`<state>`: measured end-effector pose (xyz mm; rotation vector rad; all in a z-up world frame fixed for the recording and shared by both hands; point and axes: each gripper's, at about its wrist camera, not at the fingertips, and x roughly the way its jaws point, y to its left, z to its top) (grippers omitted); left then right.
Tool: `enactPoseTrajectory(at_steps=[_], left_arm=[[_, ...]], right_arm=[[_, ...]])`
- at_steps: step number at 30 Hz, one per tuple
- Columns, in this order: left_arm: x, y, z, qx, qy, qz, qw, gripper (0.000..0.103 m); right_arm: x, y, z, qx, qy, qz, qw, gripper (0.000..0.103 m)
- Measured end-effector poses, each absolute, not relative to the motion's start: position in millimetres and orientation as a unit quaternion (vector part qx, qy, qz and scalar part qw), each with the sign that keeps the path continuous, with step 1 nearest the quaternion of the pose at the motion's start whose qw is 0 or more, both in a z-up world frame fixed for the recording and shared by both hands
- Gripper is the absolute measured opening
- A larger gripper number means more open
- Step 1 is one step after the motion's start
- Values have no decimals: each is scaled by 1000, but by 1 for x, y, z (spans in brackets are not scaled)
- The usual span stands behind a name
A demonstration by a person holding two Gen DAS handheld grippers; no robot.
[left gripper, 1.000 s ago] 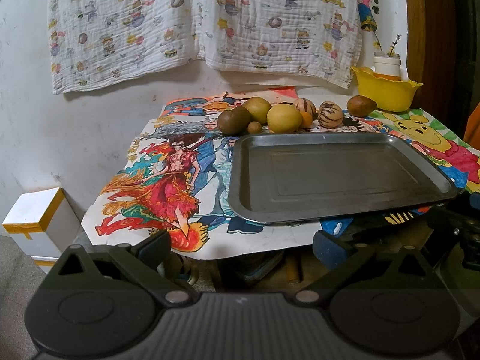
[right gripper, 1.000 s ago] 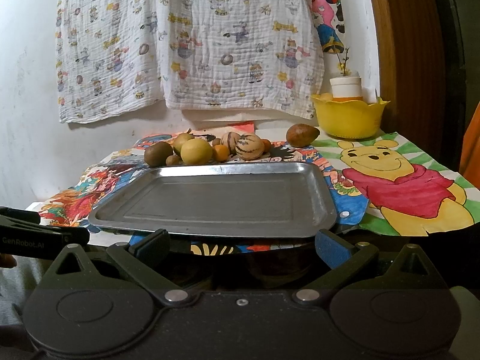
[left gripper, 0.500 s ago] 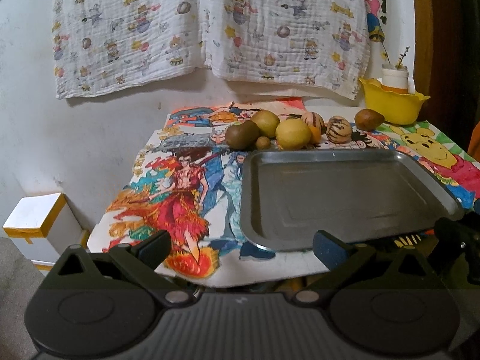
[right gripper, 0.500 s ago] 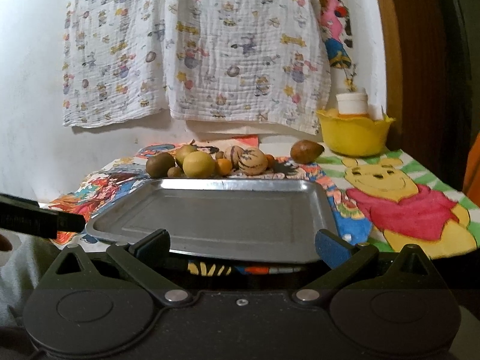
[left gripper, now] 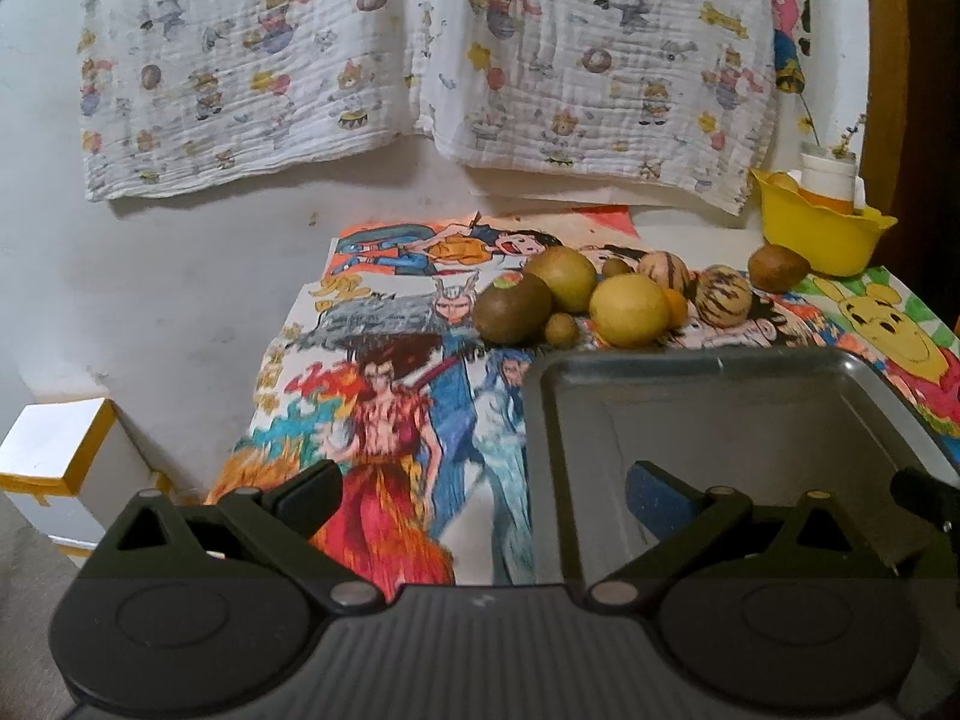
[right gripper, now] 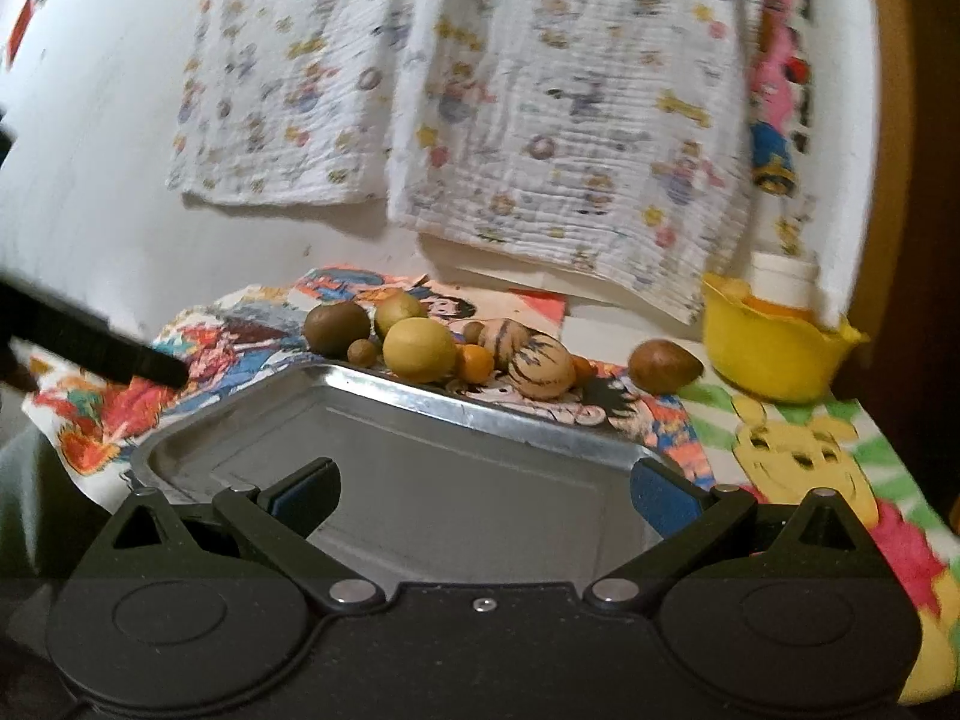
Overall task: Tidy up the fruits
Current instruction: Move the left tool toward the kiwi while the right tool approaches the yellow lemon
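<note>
A cluster of fruits lies behind an empty metal tray on the table. It includes a brown kiwi, a yellow lemon, a green fruit and striped fruits. A lone brown fruit lies apart at the right. The right wrist view shows the tray, kiwi, lemon, a striped fruit and the lone fruit. My left gripper is open and empty over the tray's left edge. My right gripper is open and empty over the tray.
A yellow bowl holding a white jar stands at the back right. Colourful cartoon mats cover the table. A patterned cloth hangs on the wall behind. A white box sits on the floor left of the table.
Both grippers have moved forward and up towards the table, now over the tray. The right view has also tilted. Both stay open. The fruits have not moved.
</note>
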<state>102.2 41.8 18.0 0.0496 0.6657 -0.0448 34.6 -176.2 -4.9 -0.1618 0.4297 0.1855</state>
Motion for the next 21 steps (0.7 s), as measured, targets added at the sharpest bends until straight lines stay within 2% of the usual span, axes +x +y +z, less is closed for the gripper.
enactPoseTrajectory(at_steps=[9,21], left_arm=[[164,57,17,15,338,-49,940,103],[242,60,8,25,347,-91,933,103]], right_arm=[[91,-164,6,-162,241,166,942,102],[176,-149,13,-181,269,241,915,102]])
